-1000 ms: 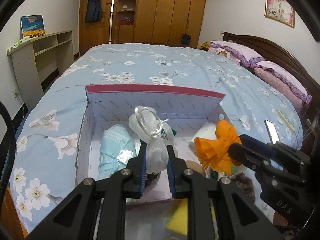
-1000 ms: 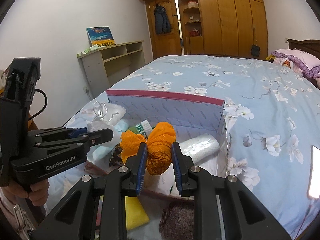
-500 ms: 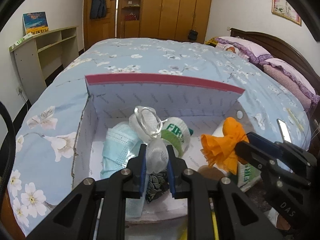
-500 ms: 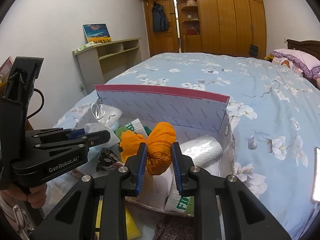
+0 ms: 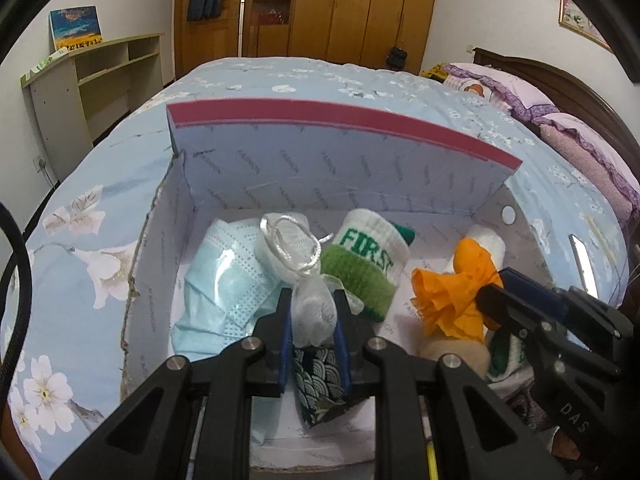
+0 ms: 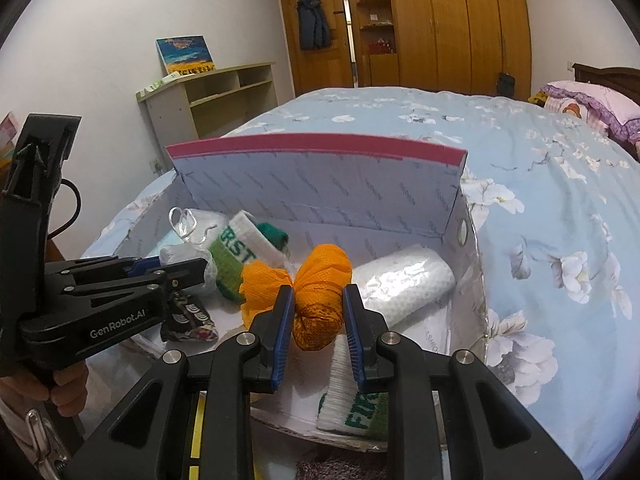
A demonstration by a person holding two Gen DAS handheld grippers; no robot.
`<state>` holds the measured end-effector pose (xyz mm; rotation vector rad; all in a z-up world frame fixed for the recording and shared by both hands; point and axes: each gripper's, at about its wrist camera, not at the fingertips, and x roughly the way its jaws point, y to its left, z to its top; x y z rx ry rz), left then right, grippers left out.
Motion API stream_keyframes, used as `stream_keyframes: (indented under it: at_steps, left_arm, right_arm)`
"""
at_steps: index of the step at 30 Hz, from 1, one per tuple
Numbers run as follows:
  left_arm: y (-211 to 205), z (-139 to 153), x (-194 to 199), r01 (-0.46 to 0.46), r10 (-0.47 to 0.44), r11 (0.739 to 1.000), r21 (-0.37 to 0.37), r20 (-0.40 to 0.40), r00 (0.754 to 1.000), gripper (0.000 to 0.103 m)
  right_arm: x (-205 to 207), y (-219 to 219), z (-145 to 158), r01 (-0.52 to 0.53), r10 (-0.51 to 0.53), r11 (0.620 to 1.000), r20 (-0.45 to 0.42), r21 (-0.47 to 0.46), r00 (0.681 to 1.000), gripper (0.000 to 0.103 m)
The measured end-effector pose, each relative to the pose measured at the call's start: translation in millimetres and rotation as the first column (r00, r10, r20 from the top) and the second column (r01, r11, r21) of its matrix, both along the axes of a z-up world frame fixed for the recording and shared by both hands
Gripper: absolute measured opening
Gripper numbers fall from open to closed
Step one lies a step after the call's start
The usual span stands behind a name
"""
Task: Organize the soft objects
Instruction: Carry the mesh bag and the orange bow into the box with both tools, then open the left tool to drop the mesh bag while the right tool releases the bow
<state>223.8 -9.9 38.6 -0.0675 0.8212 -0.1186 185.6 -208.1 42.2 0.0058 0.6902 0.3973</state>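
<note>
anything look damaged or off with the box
Yes. The cardboard box has a ragged, torn left wall edge, its paper lining peeling from the raw board. Its near rim also looks frayed. The contents look jumbled, not spilled.

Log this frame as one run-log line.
left gripper: shut on white mesh pouch | right gripper: shut on orange mesh bundle | both over open box

1. I see a bedroom in a home.
2. There is a big bed (image 5: 320, 80) with a blue flower cover and pink pillows (image 5: 504, 84).
3. Tall wooden closets (image 6: 452, 24) fill the back wall, and a coat (image 6: 313, 20) hangs there.
</note>
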Motion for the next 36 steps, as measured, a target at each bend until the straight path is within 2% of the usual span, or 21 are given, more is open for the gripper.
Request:
stream_keyframes:
  at_steps: [8, 23, 30, 36]
  left_arm:
    - [-1.5, -2.7, 3.1, 0.006, -0.006, 1.000, -0.003, 0.003, 1.000, 0.019]
    - [-3.9, -1.4, -0.7, 0.000, 0.000, 1.000, 0.024, -0.013, 1.000, 0.033]
    - [-6.5, 6.7, -8.7, -0.001, 0.001, 1.000, 0.031, -0.003, 1.000, 0.040]
    - [-7.4, 16.8, -19.1, 0.000, -0.001, 0.999, 0.034, 0.013, 1.000, 0.041]
  right_arm:
    - [4.2, 1.7, -5.8, 0.003, -0.003, 1.000, -0.017, 0.009, 1.000, 0.026]
    - [1.3, -3.5, -3.2, 0.012, -0.010, 0.999, -0.028, 0.040, 1.000, 0.026]
    - [-6.7, -6.3, 6.7, 0.021, -0.021, 0.998, -0.006, 0.055, 1.000, 0.032]
    - [-17.5, -7.5, 19.9, 0.028, -0.030, 0.998, 0.027, 0.064, 0.999, 0.035]
